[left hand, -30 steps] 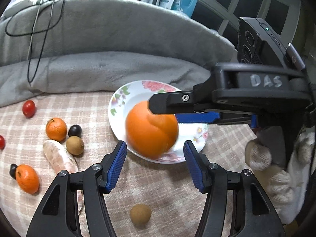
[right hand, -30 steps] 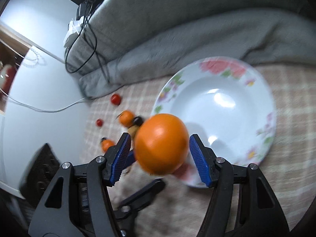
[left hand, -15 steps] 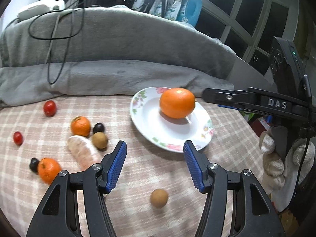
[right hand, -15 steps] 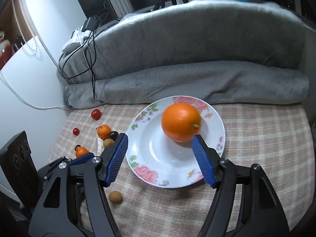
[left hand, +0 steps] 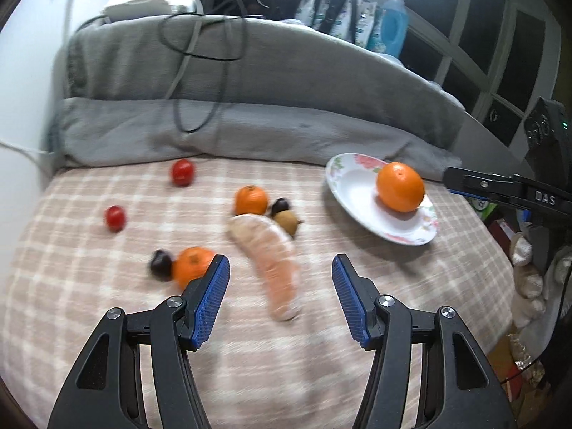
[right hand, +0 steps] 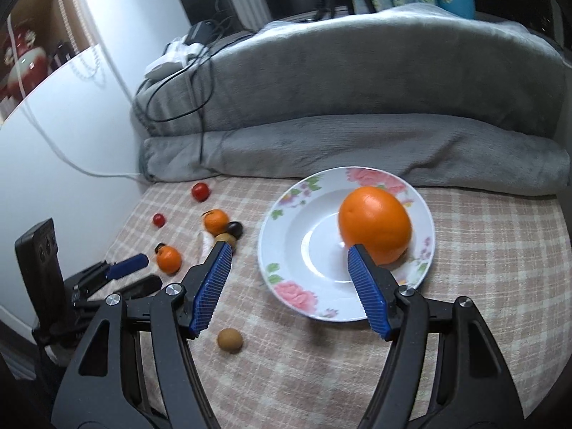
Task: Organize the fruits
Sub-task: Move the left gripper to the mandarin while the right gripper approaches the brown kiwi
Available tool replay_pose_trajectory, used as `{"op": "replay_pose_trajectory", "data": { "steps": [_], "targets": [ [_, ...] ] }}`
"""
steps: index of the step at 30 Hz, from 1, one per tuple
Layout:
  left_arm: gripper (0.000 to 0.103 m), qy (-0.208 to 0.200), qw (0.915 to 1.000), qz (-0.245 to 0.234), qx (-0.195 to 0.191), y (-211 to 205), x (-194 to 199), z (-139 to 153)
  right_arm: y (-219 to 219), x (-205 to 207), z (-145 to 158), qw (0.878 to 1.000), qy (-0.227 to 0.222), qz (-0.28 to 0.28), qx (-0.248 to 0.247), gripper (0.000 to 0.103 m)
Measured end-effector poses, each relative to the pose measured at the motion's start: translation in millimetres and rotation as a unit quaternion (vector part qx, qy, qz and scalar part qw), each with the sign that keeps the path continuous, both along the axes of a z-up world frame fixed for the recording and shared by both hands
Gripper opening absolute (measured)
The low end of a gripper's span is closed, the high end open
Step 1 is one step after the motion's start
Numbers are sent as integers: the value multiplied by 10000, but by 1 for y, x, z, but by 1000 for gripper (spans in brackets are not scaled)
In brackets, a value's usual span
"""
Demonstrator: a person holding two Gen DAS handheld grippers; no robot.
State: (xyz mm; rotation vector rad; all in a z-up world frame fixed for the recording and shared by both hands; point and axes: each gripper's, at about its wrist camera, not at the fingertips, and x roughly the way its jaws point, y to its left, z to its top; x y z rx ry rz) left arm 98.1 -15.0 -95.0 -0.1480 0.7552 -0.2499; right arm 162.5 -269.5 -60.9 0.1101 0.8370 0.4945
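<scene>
Done: orange set on plate — one fruit placed.
Left to do: two tangerines, two tomatoes, peeled segment, dark fruits and brown fruits loose on cloth.
Left gripper: jaws apart, nothing between the pads; aimed at the segment.
Right gripper: jaws parted wider in the past second, empty — orange beyond the right pad, not held.
Surface: checked cloth, soft; round fruit likely to roll.
Room: grey blanket behind, cables draped over it, white wall at left, dark windows beyond.
</scene>
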Motion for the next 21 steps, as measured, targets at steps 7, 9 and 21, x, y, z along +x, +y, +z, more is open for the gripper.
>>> {"op": "replay_pose_trajectory", "data": {
  "steps": [7, 9, 21],
  "targets": [
    [58, 44, 9995, 261, 154, 29, -11, -2, 21, -16, -2, 9993, 35, 382, -21, 71],
    [58, 47, 9993, 312, 189, 35, -14, -4, 28, -19, -4, 9988, 44, 484, -83, 71],
    [50, 193, 9991, 322, 189, 52, -3, -18, 70, -33, -24, 9934, 146, 1023, -491, 70]
  ]
}}
